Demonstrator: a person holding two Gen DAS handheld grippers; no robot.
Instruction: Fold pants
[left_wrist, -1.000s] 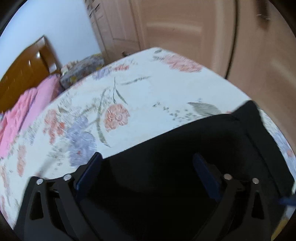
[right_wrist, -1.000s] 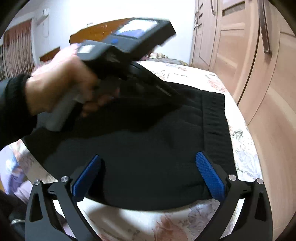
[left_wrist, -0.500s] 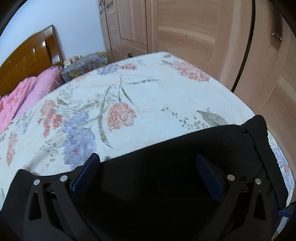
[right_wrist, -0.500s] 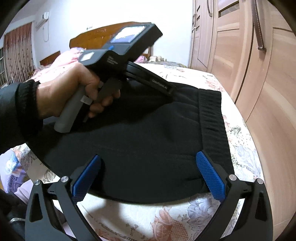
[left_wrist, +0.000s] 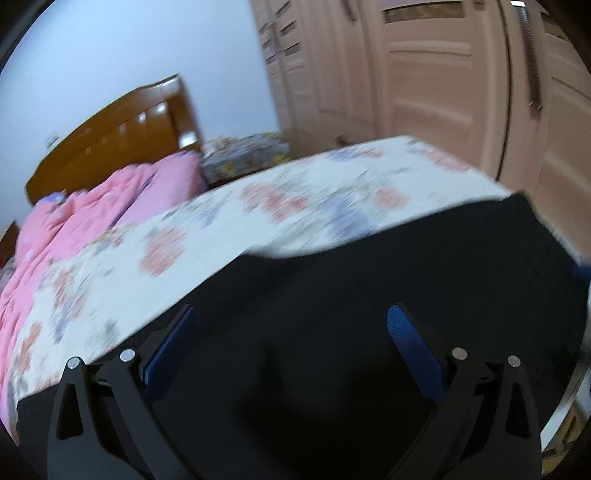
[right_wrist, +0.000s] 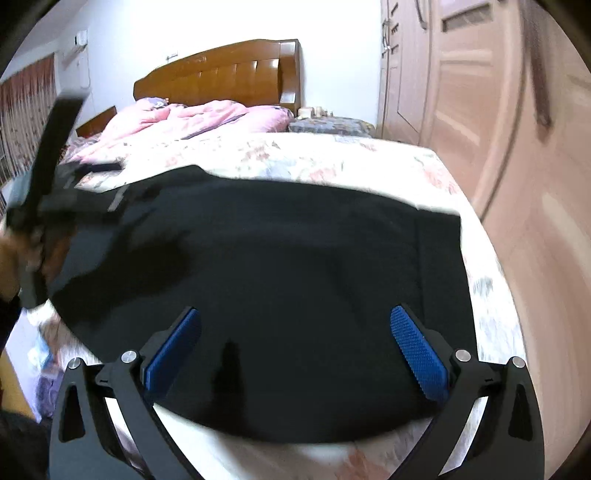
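One pair of black pants (right_wrist: 280, 288) spread across my floral bed (right_wrist: 369, 158), my two claws, left claw (left_wrist: 291, 347) and right claw (right_wrist: 295, 347), both spread wide and empty at lower frame, one pink quilt (right_wrist: 192, 118) upper left.

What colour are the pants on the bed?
Plain black pants, clearest in the right wrist view.

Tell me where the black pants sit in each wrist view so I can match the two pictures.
Left wrist: the black pants fill the lower half, under the open left tongs.
Right wrist: the pants span the centre, in front of and under the open right tongs; waistband at the right.
Shared landmark: the wooden headboard, above the pink bedding.
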